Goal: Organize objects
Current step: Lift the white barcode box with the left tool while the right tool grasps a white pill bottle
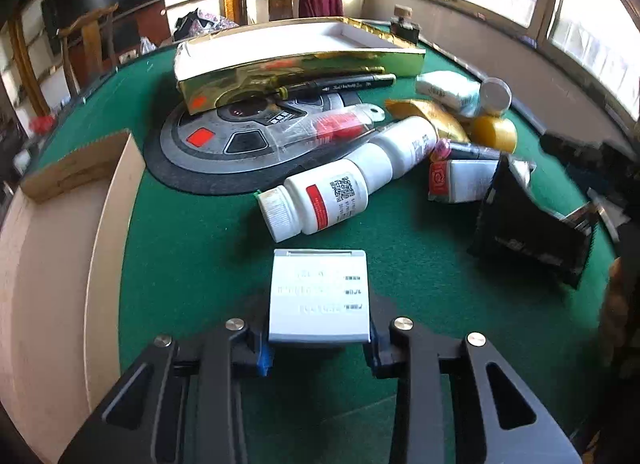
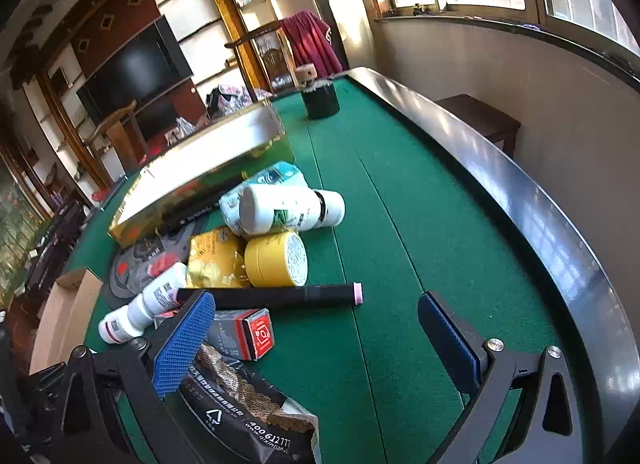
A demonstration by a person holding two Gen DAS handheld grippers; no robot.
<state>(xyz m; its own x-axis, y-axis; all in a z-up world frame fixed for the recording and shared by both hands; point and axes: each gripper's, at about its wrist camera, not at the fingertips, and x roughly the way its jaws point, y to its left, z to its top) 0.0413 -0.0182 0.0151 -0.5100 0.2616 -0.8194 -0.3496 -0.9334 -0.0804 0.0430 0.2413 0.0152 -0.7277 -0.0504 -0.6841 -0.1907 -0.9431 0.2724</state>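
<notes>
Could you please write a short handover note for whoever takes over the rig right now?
Left gripper: shut on the small white box, held above the green table.
Right gripper: open, holding nothing, low over the black pouch.
Cardboard box sits at the left; what it holds cannot be seen.
Still loose: white bottles, yellow tin, black tube, red-ended carton, gold box.
Done: white box picked up. Left: place it, then sort the pile.
</notes>
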